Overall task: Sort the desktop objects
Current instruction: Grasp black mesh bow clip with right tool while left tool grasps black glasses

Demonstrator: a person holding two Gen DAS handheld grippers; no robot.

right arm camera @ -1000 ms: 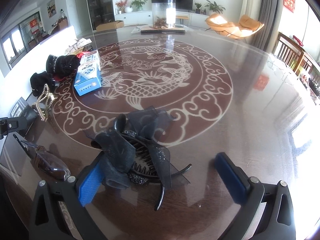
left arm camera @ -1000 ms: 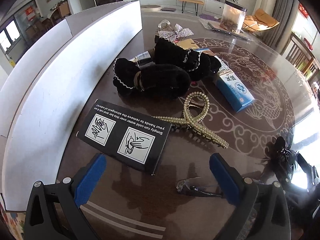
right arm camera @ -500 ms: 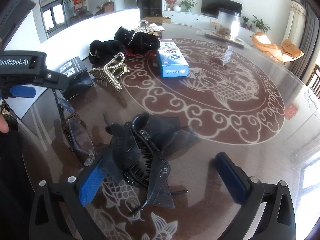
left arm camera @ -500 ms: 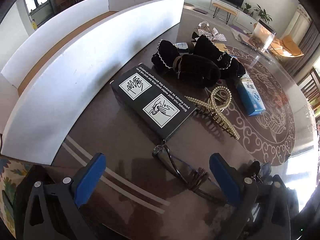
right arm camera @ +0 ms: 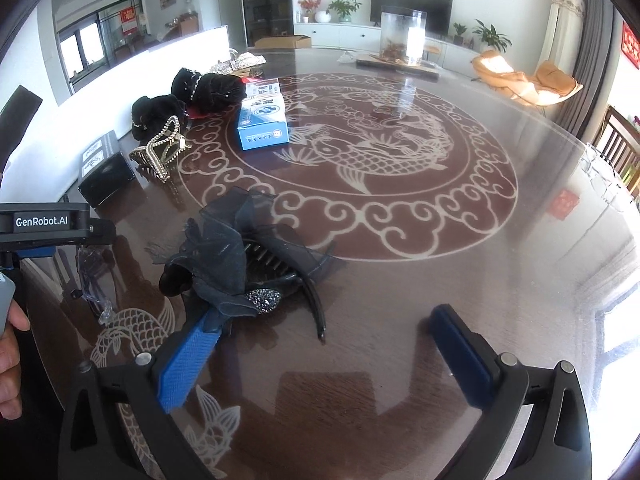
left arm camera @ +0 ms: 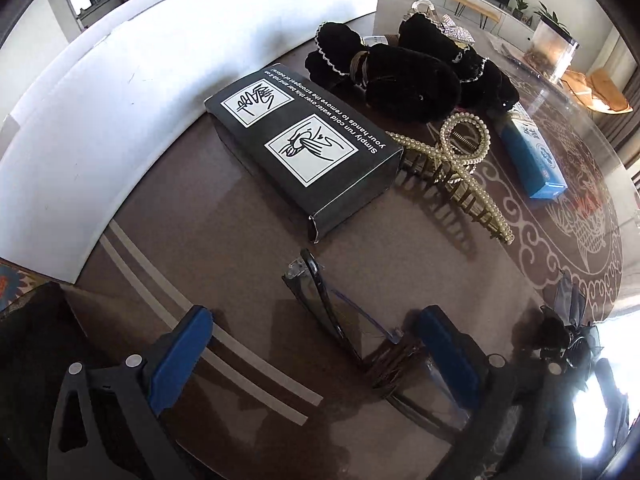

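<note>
My left gripper (left arm camera: pixel 316 344) is open and empty, low over the table, with folded glasses (left arm camera: pixel 320 300) lying between its fingers. Beyond them lie a black box (left arm camera: pixel 304 148), a pearl hair claw (left arm camera: pixel 456 160), black velvet hair bows (left arm camera: pixel 400 72) and a blue box (left arm camera: pixel 532 156). My right gripper (right arm camera: pixel 324 344) is open and empty; a black tulle bow hair claw (right arm camera: pixel 240 256) lies just ahead of its left finger (right arm camera: pixel 188 364). The left gripper body (right arm camera: pixel 44 224) shows at the left edge of the right wrist view, over the glasses (right arm camera: pixel 96 280).
A white curved board (left arm camera: pixel 120 92) stands along the table's left edge. A clear container (right arm camera: pixel 404 36) stands at the far side. The blue box (right arm camera: pixel 262 120), pearl claw (right arm camera: pixel 160 152) and black box (right arm camera: pixel 104 168) lie left of the dragon inlay (right arm camera: pixel 360 152).
My left gripper has drawn back and turned left, bringing the glasses between its fingers. My right gripper has swung so the black bow claw lies nearer its left finger.
</note>
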